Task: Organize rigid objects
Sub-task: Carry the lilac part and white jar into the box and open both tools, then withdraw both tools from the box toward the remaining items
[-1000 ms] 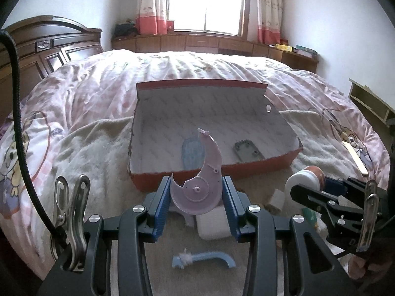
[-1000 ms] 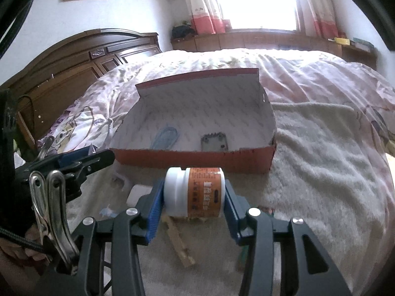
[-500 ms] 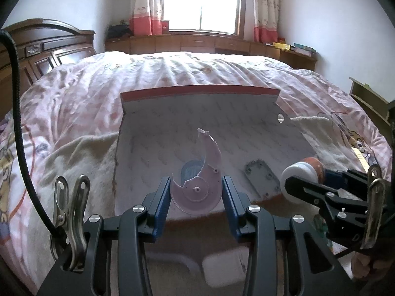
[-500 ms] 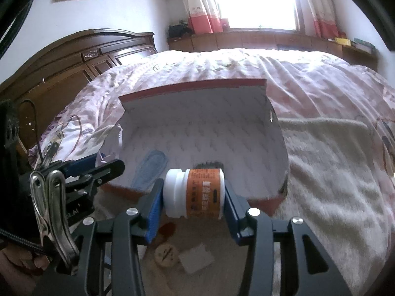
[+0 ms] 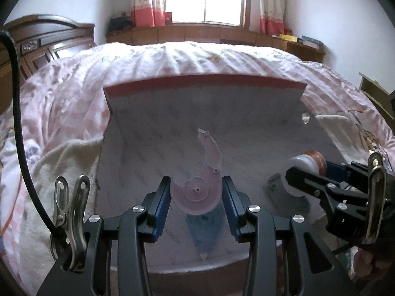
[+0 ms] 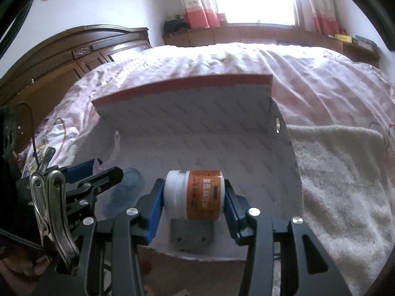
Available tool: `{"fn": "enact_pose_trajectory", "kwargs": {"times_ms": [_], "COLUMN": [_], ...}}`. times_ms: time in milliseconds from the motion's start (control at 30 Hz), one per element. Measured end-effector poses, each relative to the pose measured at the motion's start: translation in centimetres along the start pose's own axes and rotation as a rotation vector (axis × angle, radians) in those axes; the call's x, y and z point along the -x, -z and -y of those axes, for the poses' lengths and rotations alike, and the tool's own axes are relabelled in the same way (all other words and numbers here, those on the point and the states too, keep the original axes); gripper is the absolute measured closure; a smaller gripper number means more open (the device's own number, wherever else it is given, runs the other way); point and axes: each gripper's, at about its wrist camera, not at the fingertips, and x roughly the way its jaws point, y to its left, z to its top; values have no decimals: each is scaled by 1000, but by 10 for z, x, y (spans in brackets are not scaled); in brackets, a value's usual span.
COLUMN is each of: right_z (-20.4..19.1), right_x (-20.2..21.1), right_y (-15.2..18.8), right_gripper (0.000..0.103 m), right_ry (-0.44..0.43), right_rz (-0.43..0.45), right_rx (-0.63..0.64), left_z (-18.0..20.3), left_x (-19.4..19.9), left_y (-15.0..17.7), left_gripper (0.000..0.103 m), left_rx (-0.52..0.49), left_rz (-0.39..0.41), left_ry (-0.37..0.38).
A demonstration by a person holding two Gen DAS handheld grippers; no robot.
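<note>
My left gripper is shut on a pale pink crescent-shaped plastic part and holds it above the inside of the red-edged cardboard box. My right gripper is shut on a white jar with an orange label and holds it over the box too. A blue oval plastic piece and a grey flat plate lie on the box floor. The right gripper with the jar also shows in the left wrist view. The left gripper shows in the right wrist view.
The box sits on a cream fleece blanket over a pink patterned bedspread. A dark wooden headboard stands at the left. A window with curtains and a low cabinet are beyond the bed.
Both grippers have moved forward from in front of the box to above its inside, each keeping its object. The loose items on the blanket have dropped out of view.
</note>
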Motion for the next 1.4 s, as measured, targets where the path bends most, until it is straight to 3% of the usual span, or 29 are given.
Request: {"fn": "enact_pose_trajectory", "kwargs": {"times_ms": [267, 433, 733, 1067, 1300, 1400], "right_z": [-7, -10, -7, -16, -18, -19], "right_x": [-14, -15, -3, -3, 22, 37], "right_y": [2, 8, 22, 24, 19, 15], "right_gripper": [56, 55, 55, 35, 18, 18], "right_ry": [30, 63, 38, 38, 0, -6], "right_rz": [-25, -59, -61, -64, 13, 46], "right_rx": [56, 96, 105, 127, 69, 47], "left_z": [2, 5, 14, 13, 6, 7], "left_x": [-12, -14, -4, 3, 21, 31], "left_y": [7, 16, 29, 24, 19, 21], "left_gripper": [62, 62, 62, 59, 59, 59], "left_rx": [22, 58, 65, 57, 78, 66], "left_rz": [-41, -102, -118, -109, -84, -73], "left_ry": [-4, 36, 3, -73, -68, -69]}}
